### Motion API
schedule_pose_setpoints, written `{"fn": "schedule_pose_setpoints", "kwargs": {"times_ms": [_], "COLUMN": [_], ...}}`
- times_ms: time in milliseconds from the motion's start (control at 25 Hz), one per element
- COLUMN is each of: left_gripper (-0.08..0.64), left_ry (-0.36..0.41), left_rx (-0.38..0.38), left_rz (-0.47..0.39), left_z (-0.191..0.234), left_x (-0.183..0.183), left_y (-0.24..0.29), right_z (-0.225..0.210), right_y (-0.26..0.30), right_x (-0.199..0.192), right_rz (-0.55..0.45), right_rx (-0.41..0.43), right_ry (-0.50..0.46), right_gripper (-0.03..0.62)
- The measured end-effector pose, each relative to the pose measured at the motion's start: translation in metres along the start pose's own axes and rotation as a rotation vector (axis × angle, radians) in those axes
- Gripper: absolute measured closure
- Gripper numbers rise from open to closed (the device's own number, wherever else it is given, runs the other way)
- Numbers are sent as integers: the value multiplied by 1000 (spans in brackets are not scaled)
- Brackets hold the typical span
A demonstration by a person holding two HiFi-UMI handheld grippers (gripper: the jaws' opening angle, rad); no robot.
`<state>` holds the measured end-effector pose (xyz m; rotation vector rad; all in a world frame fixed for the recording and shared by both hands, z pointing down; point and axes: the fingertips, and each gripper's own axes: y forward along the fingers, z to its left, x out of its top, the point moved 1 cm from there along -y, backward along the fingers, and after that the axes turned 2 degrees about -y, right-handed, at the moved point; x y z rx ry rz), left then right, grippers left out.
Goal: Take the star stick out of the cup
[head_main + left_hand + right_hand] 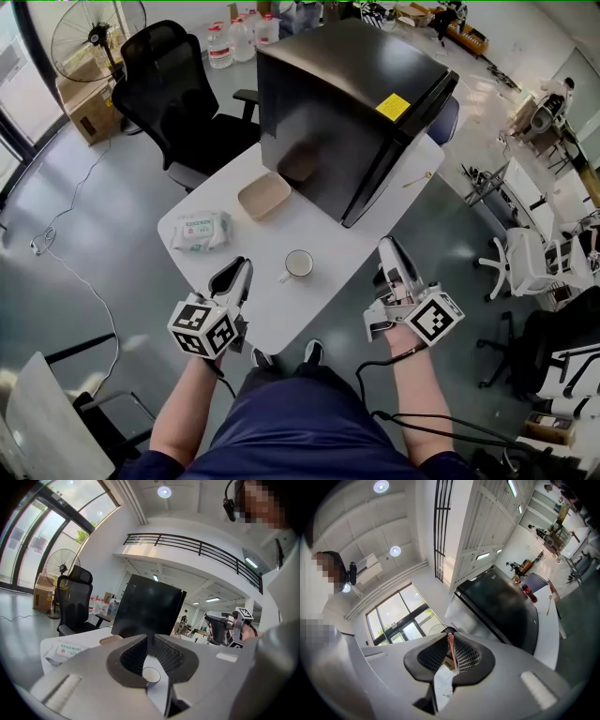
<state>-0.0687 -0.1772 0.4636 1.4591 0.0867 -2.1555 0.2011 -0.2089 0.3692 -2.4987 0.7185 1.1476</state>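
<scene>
A white cup [299, 264] stands on the white table [328, 234] near its front edge, and its inside looks empty. It also shows low in the left gripper view, just beyond the jaws, as a cup [151, 674]. My left gripper [236, 275] hovers left of the cup, shut with nothing in it; its pads [166, 654] meet. My right gripper [388, 247] is raised to the right of the cup, tilted upward. It is shut on a thin pink stick [451, 652] that runs up between the jaws. The stick's star end is too small to make out.
A big black box [352, 103] fills the back of the table. A beige tray [264, 195] and a pack of wipes [200, 231] lie to the left of it. A thin yellowish stick [419, 178] lies at the right edge. A black office chair [178, 103] stands behind.
</scene>
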Motion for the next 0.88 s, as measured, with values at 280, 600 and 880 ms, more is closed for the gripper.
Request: {"fn": "schedule_pose_setpoints", "kwargs": {"times_ms": [280, 600, 880], "left_gripper": [511, 511, 511], "left_ry": [1, -2, -4], "left_rx": [0, -2, -7], "left_rz": [-3, 5, 8], "left_z": [3, 6, 11], "left_x": [1, -1, -4], "left_y": [1, 2, 3], "right_z": [-1, -2, -1], "right_y": [2, 3, 9], "right_x": [-2, -4, -8], "right_rz": [-3, 1, 7], "right_rx": [1, -1, 5], "right_ry": [7, 10, -26], "right_gripper": [546, 546, 546]}}
